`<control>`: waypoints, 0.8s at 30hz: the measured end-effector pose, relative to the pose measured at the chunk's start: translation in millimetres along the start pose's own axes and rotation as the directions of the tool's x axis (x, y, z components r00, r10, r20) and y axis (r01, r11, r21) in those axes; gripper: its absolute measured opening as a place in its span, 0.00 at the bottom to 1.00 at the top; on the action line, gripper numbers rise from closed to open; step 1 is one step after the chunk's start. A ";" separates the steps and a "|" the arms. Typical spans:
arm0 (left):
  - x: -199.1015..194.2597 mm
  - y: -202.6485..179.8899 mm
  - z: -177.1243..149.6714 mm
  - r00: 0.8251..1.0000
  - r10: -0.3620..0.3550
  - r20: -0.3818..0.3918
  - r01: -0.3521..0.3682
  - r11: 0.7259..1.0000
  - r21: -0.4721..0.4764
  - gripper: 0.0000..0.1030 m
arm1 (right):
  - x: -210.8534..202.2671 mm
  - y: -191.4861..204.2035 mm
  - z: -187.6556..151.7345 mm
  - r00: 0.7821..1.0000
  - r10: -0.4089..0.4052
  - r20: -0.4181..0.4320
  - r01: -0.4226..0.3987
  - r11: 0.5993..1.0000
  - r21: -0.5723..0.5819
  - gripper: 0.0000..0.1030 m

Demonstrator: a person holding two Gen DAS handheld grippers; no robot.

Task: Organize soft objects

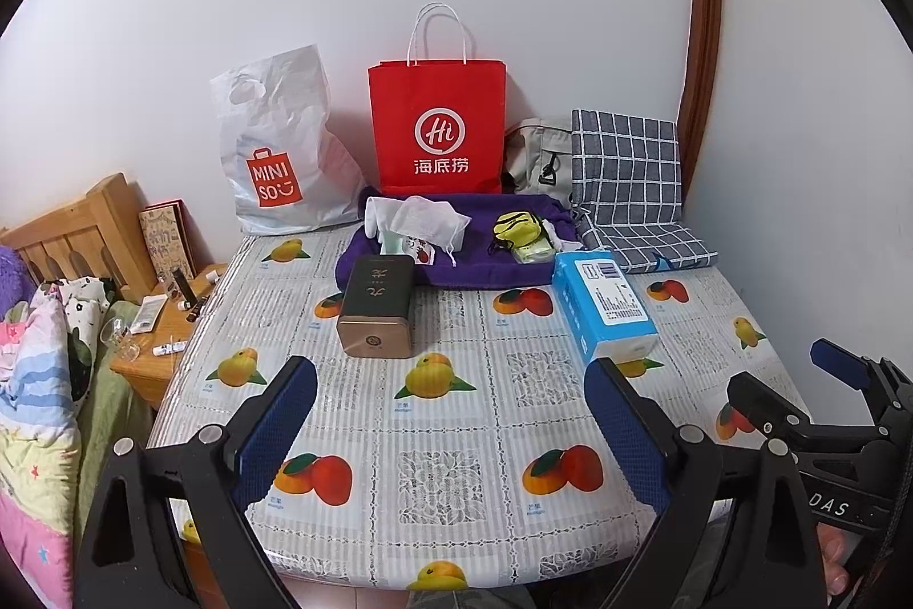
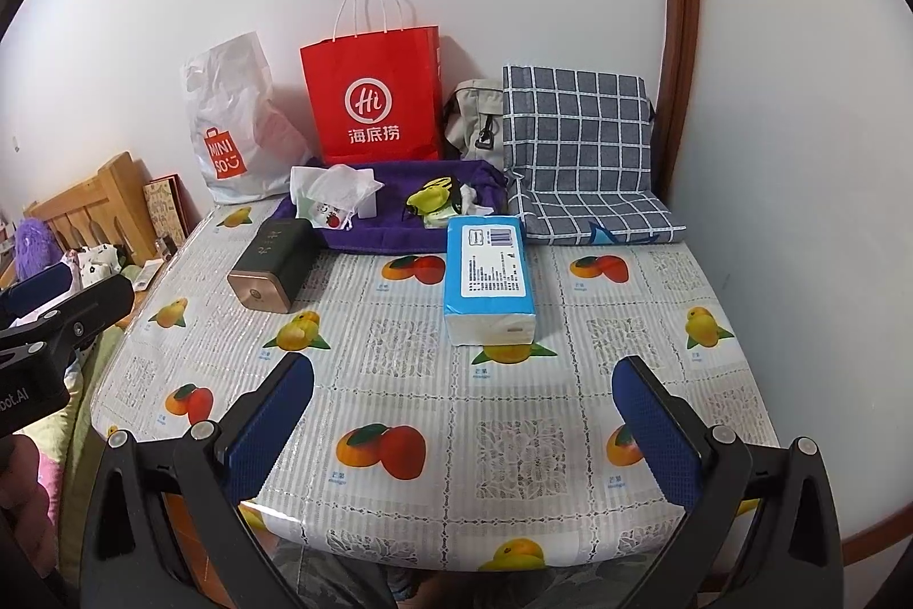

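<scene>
Left wrist view: both hand-held grippers gape empty; tissue pack and tin front purple cloth.

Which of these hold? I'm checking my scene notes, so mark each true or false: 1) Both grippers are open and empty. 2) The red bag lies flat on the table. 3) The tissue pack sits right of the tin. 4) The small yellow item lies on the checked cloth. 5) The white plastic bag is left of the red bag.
1) Left gripper and right gripper are open and empty: true.
2) False: the red bag stands upright against the wall.
3) Tissue pack right of the tin: true.
4) False: the yellow item lies on the purple cloth, not the checked cloth.
5) White bag left of the red bag: true.
</scene>
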State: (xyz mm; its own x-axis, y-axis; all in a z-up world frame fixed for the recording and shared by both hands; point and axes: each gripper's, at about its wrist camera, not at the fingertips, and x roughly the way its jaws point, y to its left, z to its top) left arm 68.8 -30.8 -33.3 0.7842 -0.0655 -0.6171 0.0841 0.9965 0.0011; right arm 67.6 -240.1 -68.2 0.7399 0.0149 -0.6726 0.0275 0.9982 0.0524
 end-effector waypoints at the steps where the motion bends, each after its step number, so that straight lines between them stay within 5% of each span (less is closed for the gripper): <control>1: -0.1 -0.1 0.0 1.000 -0.001 -0.001 0.001 1.000 -0.001 0.92 | -0.3 0.0 0.2 1.000 0.000 0.001 0.000 1.000 0.001 1.00; 24: -0.4 1.6 -0.2 1.000 -0.002 0.001 0.002 1.000 0.002 0.92 | -6.9 4.1 2.2 1.000 -0.001 0.012 0.001 1.000 0.006 1.00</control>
State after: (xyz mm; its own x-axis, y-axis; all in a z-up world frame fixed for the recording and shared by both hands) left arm 68.6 -29.2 -33.2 0.7846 -0.0677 -0.6163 0.0869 0.9962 0.0012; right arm 64.1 -236.3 -61.7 0.7480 0.0135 -0.6636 0.0323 0.9979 0.0568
